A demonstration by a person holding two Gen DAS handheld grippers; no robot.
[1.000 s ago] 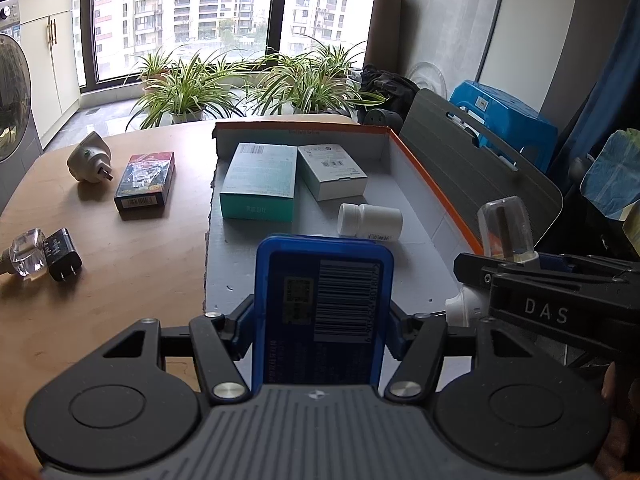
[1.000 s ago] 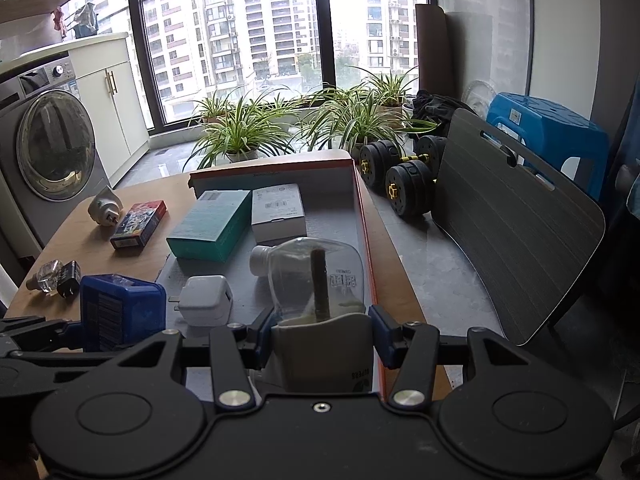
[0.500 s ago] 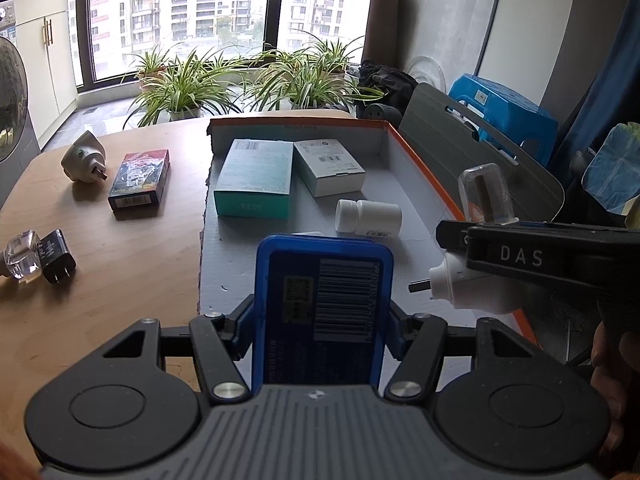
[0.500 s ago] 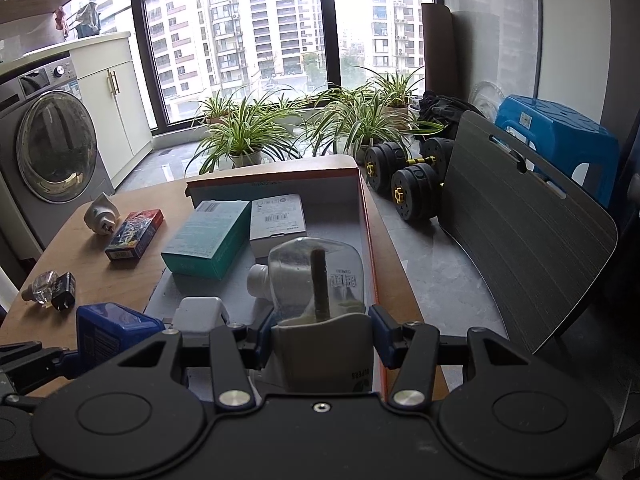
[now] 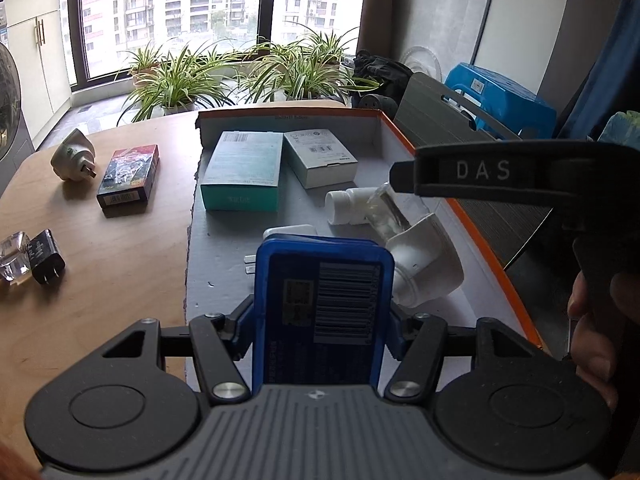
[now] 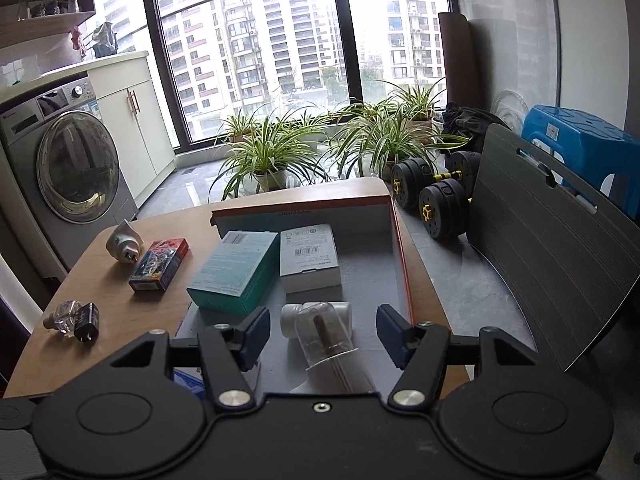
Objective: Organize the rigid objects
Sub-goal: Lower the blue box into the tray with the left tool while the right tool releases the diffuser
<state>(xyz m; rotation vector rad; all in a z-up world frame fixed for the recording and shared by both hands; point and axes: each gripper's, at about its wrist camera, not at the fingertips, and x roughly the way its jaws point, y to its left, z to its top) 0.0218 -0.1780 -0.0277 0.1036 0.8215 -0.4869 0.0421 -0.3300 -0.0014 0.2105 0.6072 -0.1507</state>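
Note:
My left gripper (image 5: pixel 318 320) is shut on a blue box (image 5: pixel 320 304) with a barcode, held above the near end of an orange-rimmed tray (image 5: pixel 420 152). My right gripper (image 6: pixel 323 332) hovers over the tray with its jaws opening. A white device with a clear bottle top (image 6: pixel 324 332) lies on its side between them, and the pads (image 6: pixel 256 330) stand apart from it. Also in the tray are a teal box (image 5: pixel 240 172), a white box (image 5: pixel 320 156), a white pill bottle (image 5: pixel 344 208) and a white charger (image 5: pixel 288 232).
On the wooden table (image 5: pixel 120 260) left of the tray lie a white plug adapter (image 5: pixel 72 156), a red card box (image 5: pixel 128 180), a glass bottle (image 5: pixel 14 256) and a black charger (image 5: pixel 46 256). Dumbbells (image 6: pixel 432 196) and a grey board (image 6: pixel 552 260) stand to the right.
My right gripper has opened and let go of the clear-topped white device, which now lies on its side in the tray. The left gripper keeps hold of the blue box.

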